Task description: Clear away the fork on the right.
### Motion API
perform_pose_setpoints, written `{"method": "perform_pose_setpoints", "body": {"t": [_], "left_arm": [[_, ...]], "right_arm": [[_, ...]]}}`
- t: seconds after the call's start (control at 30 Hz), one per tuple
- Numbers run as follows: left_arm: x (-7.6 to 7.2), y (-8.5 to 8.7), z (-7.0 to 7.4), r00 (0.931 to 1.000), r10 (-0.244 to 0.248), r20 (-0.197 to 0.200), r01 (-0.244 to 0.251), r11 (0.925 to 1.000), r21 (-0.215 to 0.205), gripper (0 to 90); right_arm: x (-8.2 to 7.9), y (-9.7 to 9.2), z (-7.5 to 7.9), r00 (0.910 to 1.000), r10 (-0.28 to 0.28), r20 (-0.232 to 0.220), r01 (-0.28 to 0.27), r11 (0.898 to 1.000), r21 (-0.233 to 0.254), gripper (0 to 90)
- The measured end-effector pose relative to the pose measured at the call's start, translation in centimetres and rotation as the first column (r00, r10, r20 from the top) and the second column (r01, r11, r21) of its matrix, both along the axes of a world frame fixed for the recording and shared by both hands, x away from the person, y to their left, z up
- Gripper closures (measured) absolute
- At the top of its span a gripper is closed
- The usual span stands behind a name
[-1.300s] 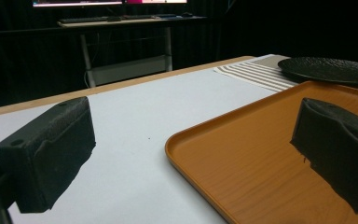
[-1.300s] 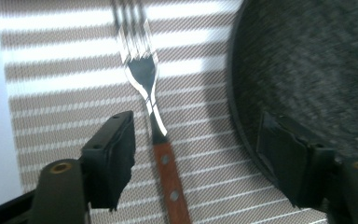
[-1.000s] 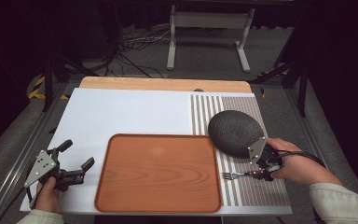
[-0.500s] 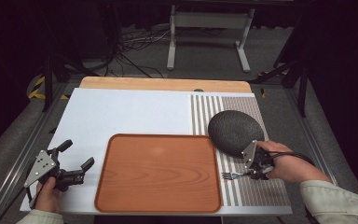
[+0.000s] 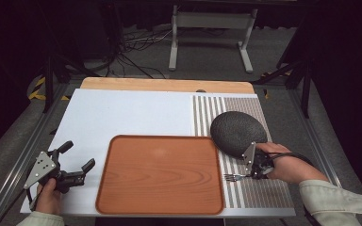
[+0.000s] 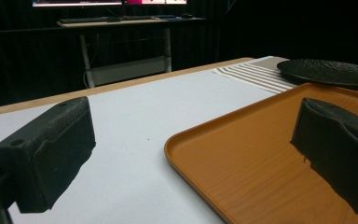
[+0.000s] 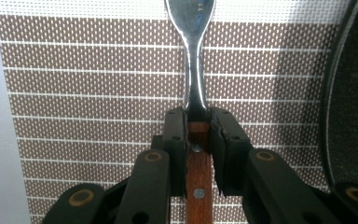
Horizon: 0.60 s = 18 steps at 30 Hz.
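1 fork point(image 5: 233, 177), 1 dark plate point(image 5: 238, 133), 1 wooden tray point(image 5: 160, 174). The fork lies on the striped placemat point(image 5: 264, 195) beside the tray; right gripper point(image 5: 256, 170) fingers have just closed onto its wooden handle. Left gripper point(image 5: 78, 162) fingers stand apart.

- The fork point(image 7: 192, 56) had a shiny, mirror-smooth metal neck and a reddish wooden handle set with small metal rivets.
- The right gripper point(image 7: 197, 122) was matt black plastic, slightly grainy, with brass-coloured pins at its joints.
- The placemat point(image 7: 93, 93) was a coarse woven mesh, brown with pale stripes.
- The plate point(image 5: 238, 133) looked dark, matt and pebbled.
- The tray point(image 5: 160, 174) showed smooth wood grain with a soft sheen.
- The left gripper point(image 5: 70, 162) had rough, matt black pads point(image 6: 46, 149).
- The table point(image 5: 122, 113) top was smooth, matt white, with a bare wooden far edge.
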State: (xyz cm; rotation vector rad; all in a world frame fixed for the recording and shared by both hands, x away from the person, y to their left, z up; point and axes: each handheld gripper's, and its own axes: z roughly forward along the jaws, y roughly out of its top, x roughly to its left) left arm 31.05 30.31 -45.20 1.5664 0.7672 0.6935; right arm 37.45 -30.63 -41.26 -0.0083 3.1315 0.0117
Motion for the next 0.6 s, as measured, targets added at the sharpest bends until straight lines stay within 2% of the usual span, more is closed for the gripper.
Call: {"method": "perform_pose_setpoints", "body": {"t": [0.23, 0.43, 0.6], "left_arm": [[0.0, 0.1, 0.0, 1.0000, 0.000, -0.004, 0.000, 1.0000, -0.004, 0.2], [0.0, 0.0, 0.0, 1.0000, 0.000, -0.003, 0.000, 1.0000, -0.004, 0.2], [0.0, 0.0, 0.0, 1.0000, 0.000, -0.004, 0.000, 1.0000, -0.005, 0.2]], "right_arm": [[0.1, 0.0, 0.0, 0.9995, 0.030, -0.006, -0.030, 1.000, 0.002, 78.0], [0.0, -0.1, 0.1, 0.9997, 0.019, -0.018, -0.019, 1.000, 0.010, 78.2], [-0.2, -0.3, 1.3, 0.9999, -0.006, 0.012, 0.006, 1.000, 0.021, 78.3]]}}
